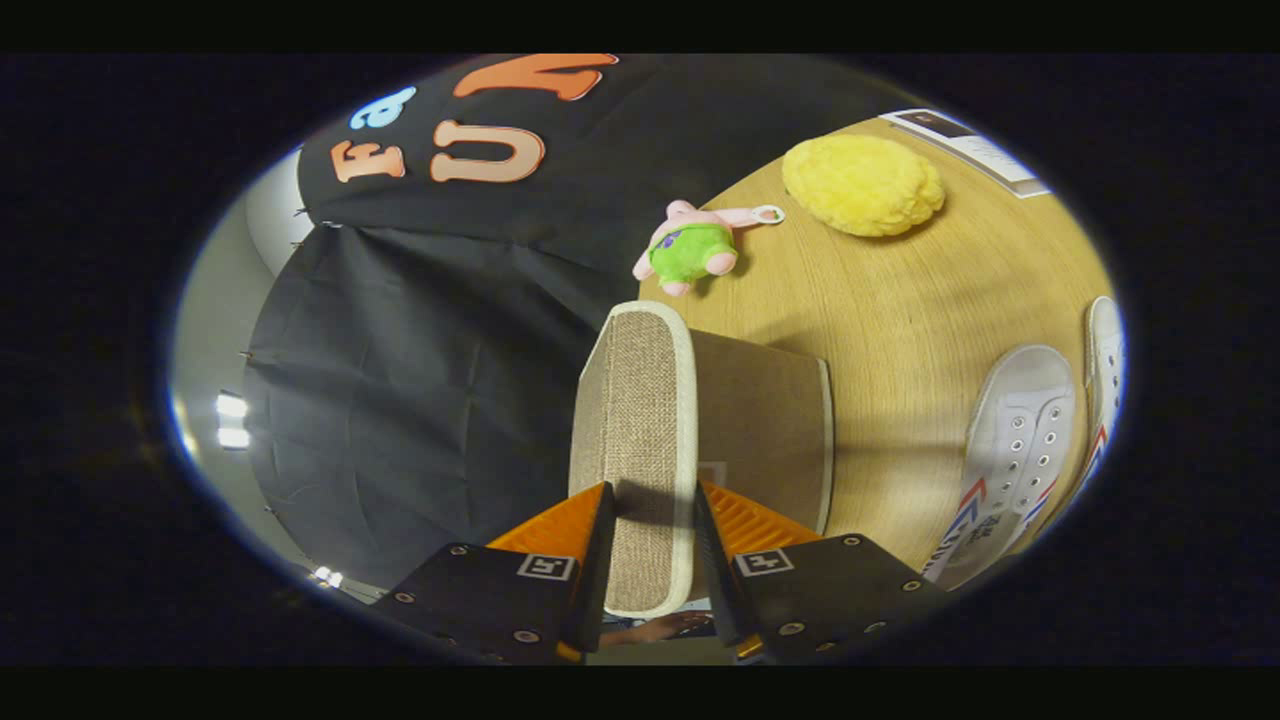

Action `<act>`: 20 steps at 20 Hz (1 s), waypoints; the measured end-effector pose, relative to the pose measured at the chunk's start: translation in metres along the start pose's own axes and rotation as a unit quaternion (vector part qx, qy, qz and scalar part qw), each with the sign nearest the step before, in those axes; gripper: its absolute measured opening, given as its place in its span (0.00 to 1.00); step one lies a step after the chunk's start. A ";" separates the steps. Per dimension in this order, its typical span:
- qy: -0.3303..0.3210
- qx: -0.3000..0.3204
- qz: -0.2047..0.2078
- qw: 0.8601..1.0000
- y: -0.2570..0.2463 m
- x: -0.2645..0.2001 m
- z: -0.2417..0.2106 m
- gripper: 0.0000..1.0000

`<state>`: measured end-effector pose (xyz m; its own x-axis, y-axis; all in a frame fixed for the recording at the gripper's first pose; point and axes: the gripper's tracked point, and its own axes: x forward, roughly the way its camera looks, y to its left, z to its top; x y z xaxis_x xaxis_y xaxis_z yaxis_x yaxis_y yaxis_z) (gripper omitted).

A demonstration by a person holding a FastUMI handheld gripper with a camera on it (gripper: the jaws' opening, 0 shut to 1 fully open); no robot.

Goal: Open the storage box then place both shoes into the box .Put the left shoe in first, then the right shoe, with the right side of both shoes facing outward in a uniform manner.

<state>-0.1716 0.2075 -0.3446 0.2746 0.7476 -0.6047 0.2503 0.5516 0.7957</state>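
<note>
Gripper view showed the tool point(652, 520) clamped on the raised lid point(635, 440) of the storage box point(765, 430), both fingers pressed against its woven panel. Two white shoes point(1020, 450) lay on the bench point(900, 300) to the right. The lid could slip free and fall shut if the pinch were loosened.
</note>
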 end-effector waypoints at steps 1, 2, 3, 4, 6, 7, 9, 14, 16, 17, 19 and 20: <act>-0.001 0.002 -0.004 1.000 -0.001 0.001 0.002 0.42; -0.002 0.000 -0.012 1.000 -0.002 -0.002 0.001 0.35; -0.004 -0.004 -0.012 1.000 -0.002 -0.001 0.000 0.30; -0.002 -0.003 -0.007 1.000 0.002 -0.002 -0.001 0.27; -0.003 0.010 0.028 1.000 0.024 -0.007 0.001 0.27; -0.004 0.016 0.048 0.999 0.037 -0.009 0.002 0.27; -0.006 0.015 0.069 0.997 0.057 -0.014 0.002 0.27; -0.007 -0.012 0.123 0.992 0.127 -0.015 0.008 0.27; -0.014 -0.031 0.147 0.989 0.167 -0.010 0.011 0.27; -0.015 -0.044 0.154 0.987 0.184 -0.006 0.011 0.27; -0.009 -0.070 0.164 0.984 0.213 0.009 0.006 0.27; -0.004 -0.079 0.168 0.983 0.226 0.018 0.001 0.27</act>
<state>-0.1094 0.3454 -0.1755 0.3241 0.8948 -0.3071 -0.0034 0.3257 0.9455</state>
